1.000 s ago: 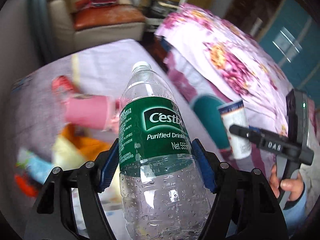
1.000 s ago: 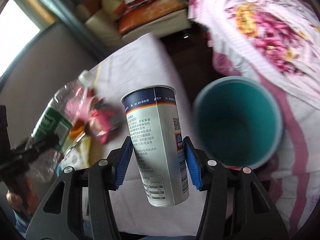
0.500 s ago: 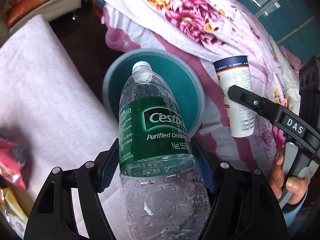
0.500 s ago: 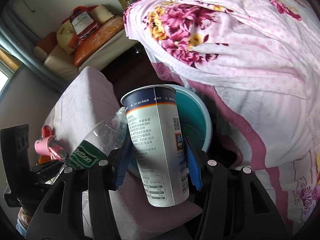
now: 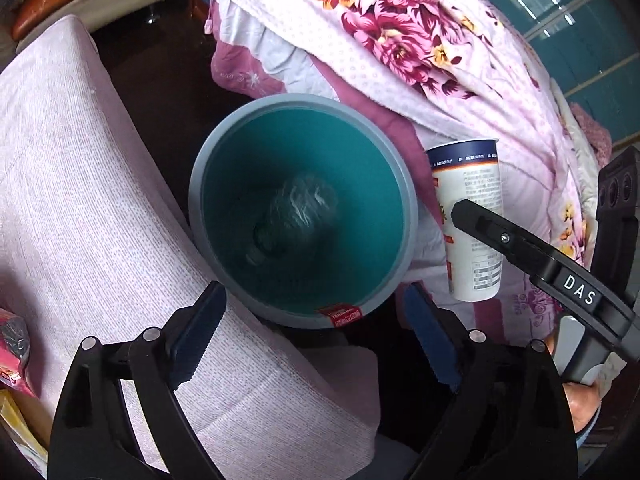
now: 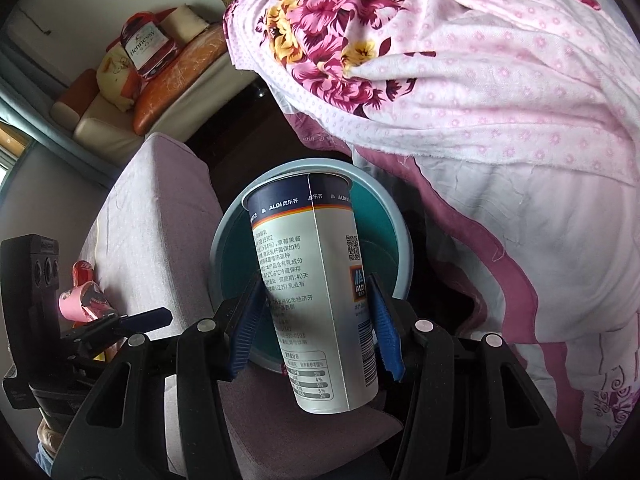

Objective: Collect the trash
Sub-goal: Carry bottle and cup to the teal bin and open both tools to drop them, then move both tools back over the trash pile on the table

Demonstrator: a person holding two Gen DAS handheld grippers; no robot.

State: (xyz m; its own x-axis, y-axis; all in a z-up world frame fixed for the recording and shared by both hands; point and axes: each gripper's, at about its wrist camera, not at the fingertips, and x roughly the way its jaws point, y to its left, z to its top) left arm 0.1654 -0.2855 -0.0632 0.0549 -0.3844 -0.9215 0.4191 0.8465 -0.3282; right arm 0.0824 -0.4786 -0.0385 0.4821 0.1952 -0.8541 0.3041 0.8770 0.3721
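A grey bin with a teal inside [image 5: 208,184] stands on the dark floor between the pink-covered seat and the flowered quilt. The clear water bottle [image 5: 298,214] lies blurred deep inside it. My left gripper [image 5: 316,336] hangs over the bin's near rim, its jaws opening with nothing between them. My right gripper [image 6: 318,320] is shut on a white and navy ALDI yogurt cup [image 6: 320,292], held upright just above the bin [image 6: 402,256]. In the left wrist view the cup [image 5: 472,216] sits right of the bin.
The pink-covered seat [image 5: 80,200] runs along the left, with snack wrappers [image 5: 14,344] at its edge. A flowered quilt [image 5: 420,52] drapes at the right. A sofa with cushions and a bag [image 6: 148,48] stands at the back. A hand [image 5: 580,404] holds the right tool.
The left gripper swung from over the seat's wrappers to above the bin, opened, and the water bottle dropped into the bin. The right gripper brought the cup over the bin.
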